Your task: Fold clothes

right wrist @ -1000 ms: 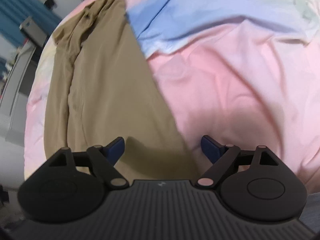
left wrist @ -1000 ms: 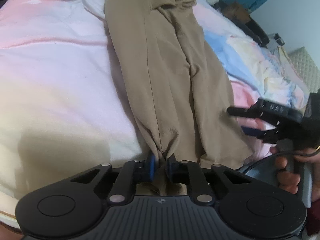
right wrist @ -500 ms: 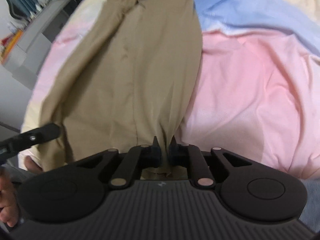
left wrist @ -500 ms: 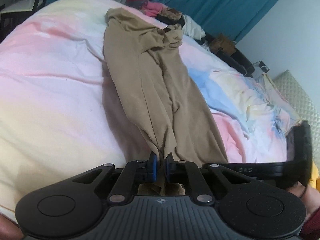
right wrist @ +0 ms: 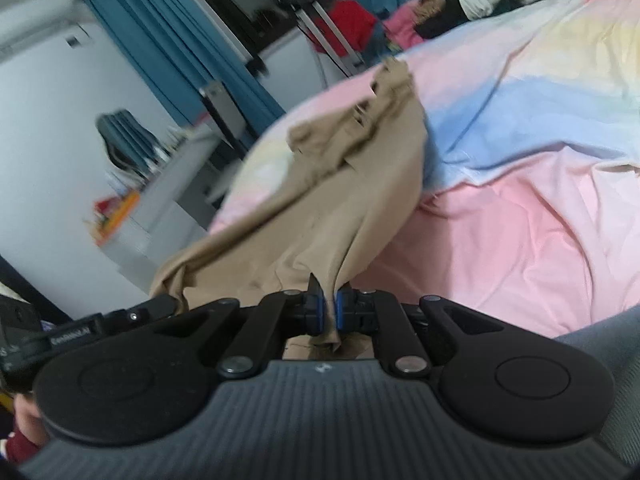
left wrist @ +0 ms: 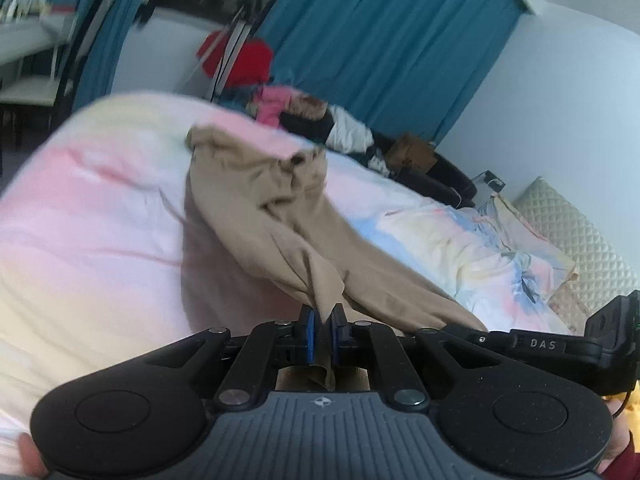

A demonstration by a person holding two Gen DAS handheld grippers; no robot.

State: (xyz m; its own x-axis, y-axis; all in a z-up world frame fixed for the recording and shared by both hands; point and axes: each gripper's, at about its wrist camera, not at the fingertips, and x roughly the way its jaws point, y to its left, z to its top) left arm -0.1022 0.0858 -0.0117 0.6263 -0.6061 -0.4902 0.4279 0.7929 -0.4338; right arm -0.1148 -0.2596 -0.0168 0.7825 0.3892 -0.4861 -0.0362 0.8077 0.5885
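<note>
One pair of tan trousers (left wrist: 256, 216), two grippers, one bed. No containers anywhere in view.

Left gripper (left wrist: 322, 320) clamped tight on a bunched hem end of the trousers, blue pads pressed against the cloth, a tuft of fabric poking out behind the jaws. Right gripper (right wrist: 328, 306) likewise pinched shut on the other hem end, cloth squeezed between its pads and hanging down behind them. In the left wrist view, the right gripper (left wrist: 560, 346) just beside on the right edge, side-on, close to level with the left one.

Trousers stretched from both grips away across the pastel bedsheet (left wrist: 80, 220), near ends lifted clear of the sheet, waistband end (left wrist: 296, 160) crumpled and resting on the bed near its far edge. Two legs visible, running side by side, sagging between the grips.

Open sheet wide on the left of the trousers in the left wrist view and wide on the right in the right wrist view (right wrist: 520, 220). Beyond the far bed edge, a heap of other clothes (left wrist: 320, 120) in pink, black and white, against blue curtains (left wrist: 380, 40). Quilted headboard (left wrist: 576, 240) at the right. Pale desk (right wrist: 168, 184) beyond the bed's left edge, well apart from the trousers.
</note>
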